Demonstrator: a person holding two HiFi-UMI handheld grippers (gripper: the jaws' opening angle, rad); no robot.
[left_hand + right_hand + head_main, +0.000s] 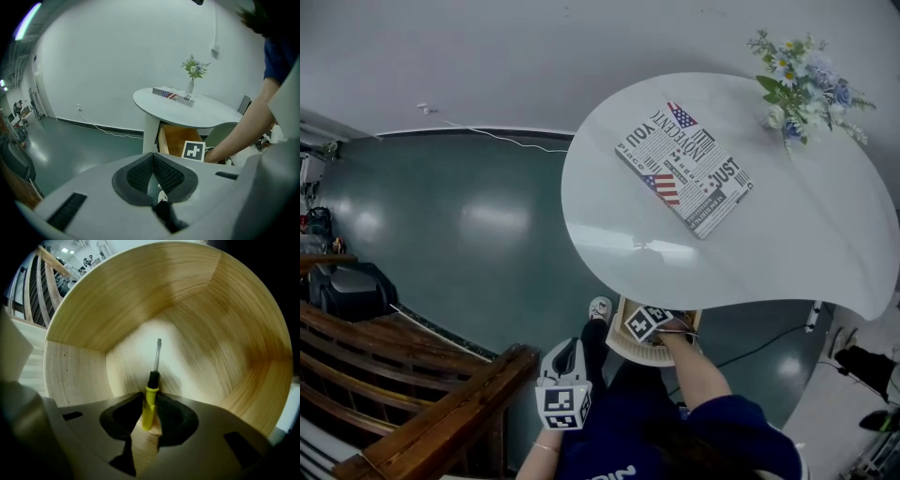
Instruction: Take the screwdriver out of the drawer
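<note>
Done: the drawer [627,349] under the white desk [787,253] stands pulled out, and the right gripper [150,397] is down inside it.
Grasp: the right jaws are clenched on the yellow handle of the screwdriver [153,380]; the pads look pressed to both sides of it.
Screwdriver: it is inside the drawer, its shaft pointing away from the jaws towards the far wooden wall and its tip near the bottom board.
Left: the lift up over the drawer's walls and out; judging by the wood all round the tool, none of that has begun.
Left gripper [153,155]: held back near the person's body, jaws clenched together on nothing and aimed towards the desk.
On the desk: a flag-printed box [684,169] and a bunch of flowers [806,84], both well apart from the drawer.
Around: green floor [469,234], a wooden railing [441,394] at the left.
In the way: the drawer's walls and the desk edge just above the opening could catch the shaft on a tilted lift.
</note>
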